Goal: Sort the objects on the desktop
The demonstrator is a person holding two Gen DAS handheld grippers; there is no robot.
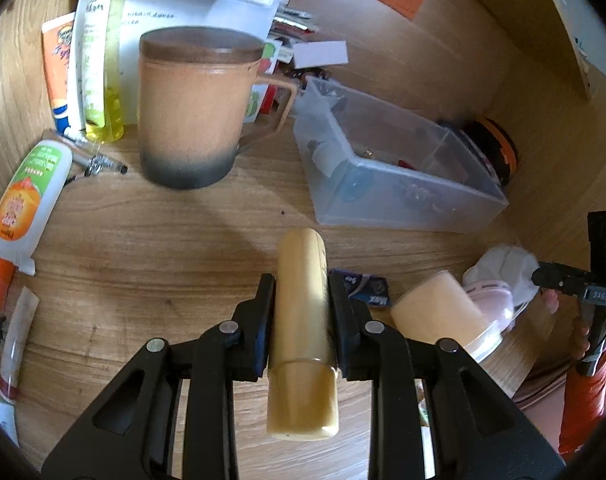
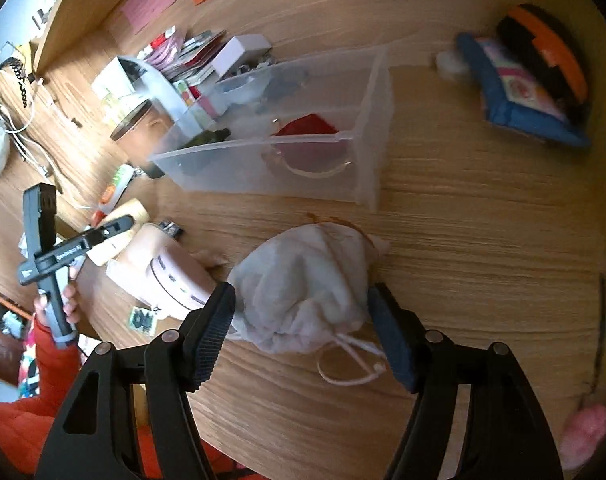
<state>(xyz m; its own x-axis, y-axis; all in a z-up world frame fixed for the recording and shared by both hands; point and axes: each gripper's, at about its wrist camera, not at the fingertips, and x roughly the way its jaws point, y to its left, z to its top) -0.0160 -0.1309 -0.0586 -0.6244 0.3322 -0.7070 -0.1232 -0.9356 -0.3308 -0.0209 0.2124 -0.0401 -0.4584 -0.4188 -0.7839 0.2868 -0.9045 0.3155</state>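
Left gripper clamps a smooth yellow tube (capped, cylindrical); right gripper gapes wide, crumpled white mask at 12 o'clock between its fingers

the light wood-grain table carries a terracotta ceramic mug fading to charcoal at its base under a dark brown lid. the cream-yellow plastic tube sits between black tongs. the crumpled cloth pouch is white.
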